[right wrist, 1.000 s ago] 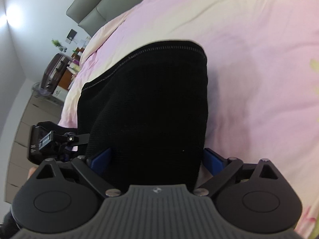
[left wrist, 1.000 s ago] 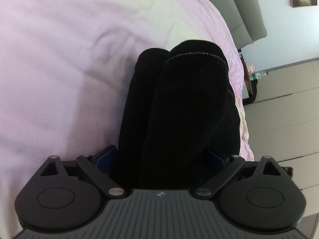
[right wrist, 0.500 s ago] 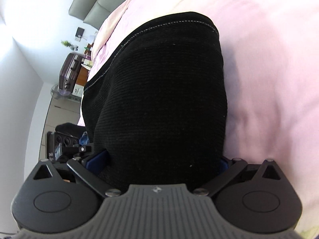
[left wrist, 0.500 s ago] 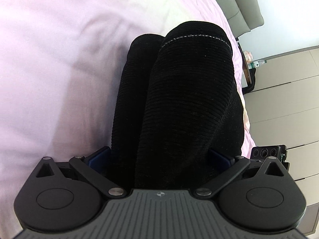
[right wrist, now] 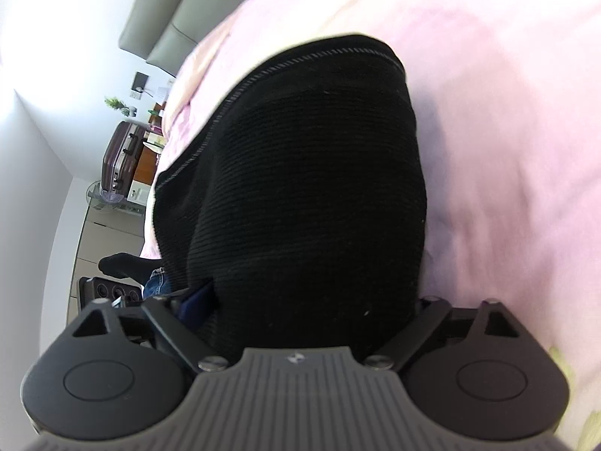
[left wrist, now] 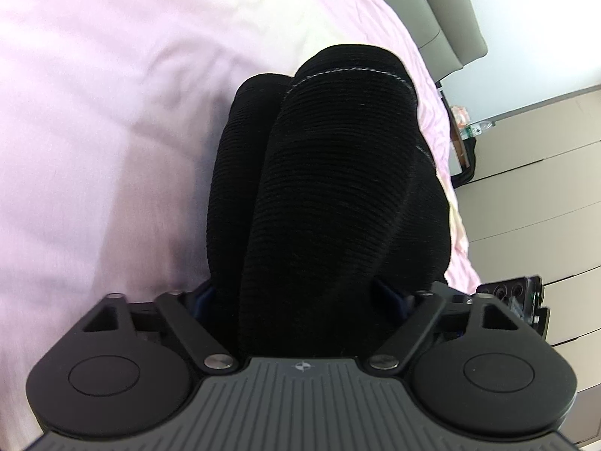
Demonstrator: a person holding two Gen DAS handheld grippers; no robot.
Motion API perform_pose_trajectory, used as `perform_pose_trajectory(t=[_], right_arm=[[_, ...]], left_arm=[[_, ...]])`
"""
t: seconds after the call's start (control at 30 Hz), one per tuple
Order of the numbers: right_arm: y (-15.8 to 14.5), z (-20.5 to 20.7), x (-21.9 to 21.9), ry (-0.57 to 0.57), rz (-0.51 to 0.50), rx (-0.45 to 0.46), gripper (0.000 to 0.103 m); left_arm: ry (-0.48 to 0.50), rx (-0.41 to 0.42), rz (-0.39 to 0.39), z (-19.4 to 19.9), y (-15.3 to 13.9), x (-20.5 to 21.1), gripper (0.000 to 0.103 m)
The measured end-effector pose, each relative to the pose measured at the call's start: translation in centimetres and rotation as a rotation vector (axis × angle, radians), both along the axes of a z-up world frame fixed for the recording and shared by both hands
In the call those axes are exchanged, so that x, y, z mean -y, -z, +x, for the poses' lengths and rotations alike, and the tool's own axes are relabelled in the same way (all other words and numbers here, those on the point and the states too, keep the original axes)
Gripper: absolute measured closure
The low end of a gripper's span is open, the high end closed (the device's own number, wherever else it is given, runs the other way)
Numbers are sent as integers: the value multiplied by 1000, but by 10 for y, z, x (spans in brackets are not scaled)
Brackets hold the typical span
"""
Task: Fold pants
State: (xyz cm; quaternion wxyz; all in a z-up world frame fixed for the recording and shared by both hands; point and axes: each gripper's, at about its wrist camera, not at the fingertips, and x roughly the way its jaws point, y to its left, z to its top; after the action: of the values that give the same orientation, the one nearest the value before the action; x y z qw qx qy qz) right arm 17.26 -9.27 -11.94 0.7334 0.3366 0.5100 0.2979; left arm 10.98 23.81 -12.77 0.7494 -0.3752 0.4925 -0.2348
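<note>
Pants (left wrist: 330, 188) bunched between fingers of each hand-held gripper, left (left wrist: 300, 300) and right (right wrist: 300, 300), both clamped on fabric above bed (left wrist: 94, 112).

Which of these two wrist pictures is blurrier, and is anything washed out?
Right wrist view: softer, the pink bedspread smeared and the wall at left blown out white. Left wrist view: sharper, ribbing on the black pants is crisp, though the bedspread's top is overexposed.
</note>
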Motion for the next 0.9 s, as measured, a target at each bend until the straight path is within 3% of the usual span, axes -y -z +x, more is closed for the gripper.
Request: perform_pose_trajectory(t=[0.2, 0.43, 0.53, 0.63, 0.73, 0.8, 0.9], right_arm=[[-27, -17, 3, 39, 7, 47, 31], [-72, -57, 31, 58, 66, 66, 34], [-85, -81, 45, 52, 62, 66, 34], [-74, -108, 62, 58, 61, 27, 34], [-41, -131, 73, 90, 39, -53, 33], [-19, -144, 77, 111, 50, -60, 27], [-4, -153, 85, 138, 121, -93, 22]], left_arm=[[14, 44, -30, -16, -25, -2, 24], [46, 116, -72, -58, -73, 10, 26], [60, 107, -67, -84, -82, 25, 26], [80, 64, -62, -103, -67, 36, 26], [89, -2, -37, -111, -35, 48, 24], [93, -20, -23, -116, -22, 53, 11], [113, -28, -21, -113, -25, 50, 3]])
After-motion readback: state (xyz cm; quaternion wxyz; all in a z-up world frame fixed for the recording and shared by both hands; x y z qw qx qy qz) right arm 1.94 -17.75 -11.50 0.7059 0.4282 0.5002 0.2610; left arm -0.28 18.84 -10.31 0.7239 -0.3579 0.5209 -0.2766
